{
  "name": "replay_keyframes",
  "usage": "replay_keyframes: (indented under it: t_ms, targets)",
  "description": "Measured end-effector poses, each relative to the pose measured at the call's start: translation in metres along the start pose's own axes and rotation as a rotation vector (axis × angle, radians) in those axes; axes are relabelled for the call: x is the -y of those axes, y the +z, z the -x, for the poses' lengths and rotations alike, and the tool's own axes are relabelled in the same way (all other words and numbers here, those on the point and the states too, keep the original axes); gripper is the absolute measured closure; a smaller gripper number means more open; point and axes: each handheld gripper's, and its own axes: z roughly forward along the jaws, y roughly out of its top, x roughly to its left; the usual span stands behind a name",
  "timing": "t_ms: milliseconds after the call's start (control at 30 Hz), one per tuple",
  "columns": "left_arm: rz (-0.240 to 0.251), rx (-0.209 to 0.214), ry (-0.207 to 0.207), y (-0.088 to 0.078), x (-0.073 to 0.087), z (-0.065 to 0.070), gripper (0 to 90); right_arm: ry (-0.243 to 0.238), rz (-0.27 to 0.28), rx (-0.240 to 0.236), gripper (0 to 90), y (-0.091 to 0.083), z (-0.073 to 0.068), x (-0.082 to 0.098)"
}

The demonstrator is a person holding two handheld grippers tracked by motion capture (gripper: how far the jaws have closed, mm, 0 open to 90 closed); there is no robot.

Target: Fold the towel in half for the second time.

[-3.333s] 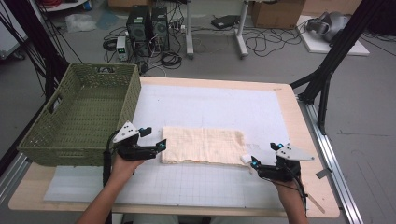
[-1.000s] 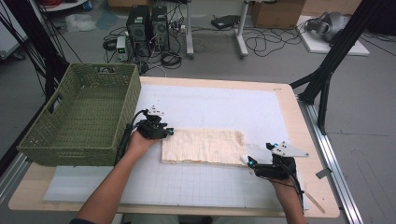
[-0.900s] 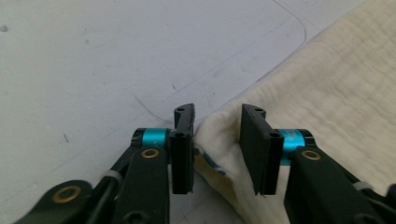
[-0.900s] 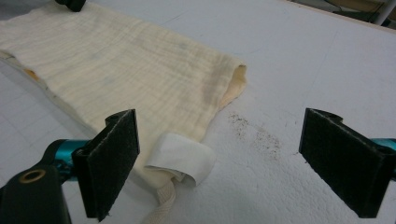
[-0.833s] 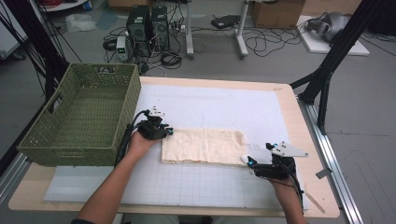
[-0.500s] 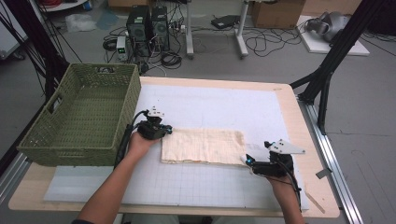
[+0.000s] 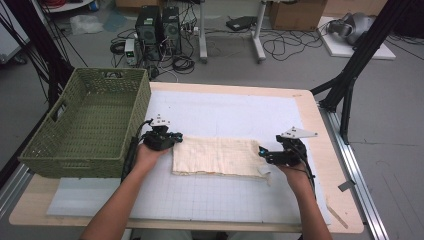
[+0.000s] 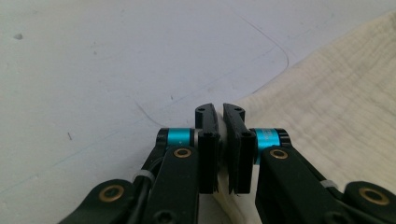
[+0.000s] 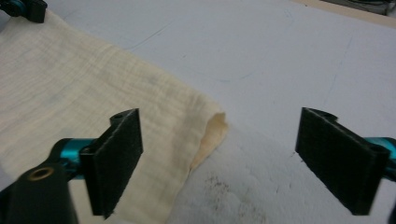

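A cream cloth (image 7: 215,156) lies flat, folded into a long strip, on the white mat (image 7: 225,110). My left gripper (image 7: 175,138) sits at the cloth's far left corner. In the left gripper view its jaws (image 8: 220,114) are shut on the cloth's edge (image 8: 336,102). My right gripper (image 7: 263,153) is at the cloth's right end, low over the mat. Its jaws (image 9: 224,140) stand wide apart and have just been closing a little. The cloth's folded corner (image 9: 205,126) lies between them, and neither pad touches it.
A green woven basket (image 7: 85,155) stands on the table's left side, just left of my left hand. The wooden table edge (image 7: 330,150) runs down the right. My left gripper (image 9: 23,9) shows at the far end of the cloth in the right gripper view.
My left hand has gone from the cloth's near left side to its far left corner. My right gripper has slid left up to the cloth's right end.
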Motion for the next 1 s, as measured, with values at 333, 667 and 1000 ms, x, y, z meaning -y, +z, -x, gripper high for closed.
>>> replay_keyframes:
  t_ms: [333, 667, 1000]
  targets:
    - [-0.007, -0.002, 0.004, -0.002, 0.000, -0.001, 83.8, -0.064, -0.075, -0.047, 54.5, 0.045, 0.002, -0.020]
    - [-0.019, -0.001, 0.000, -0.001, 0.001, 0.000, 83.9, -0.024, -0.182, -0.103, 71.1, 0.066, 0.005, -0.011]
    - [0.005, -0.016, 0.015, -0.004, -0.001, 0.001, 84.6, -0.095, -0.140, -0.095, 84.8, 0.060, -0.001, -0.009]
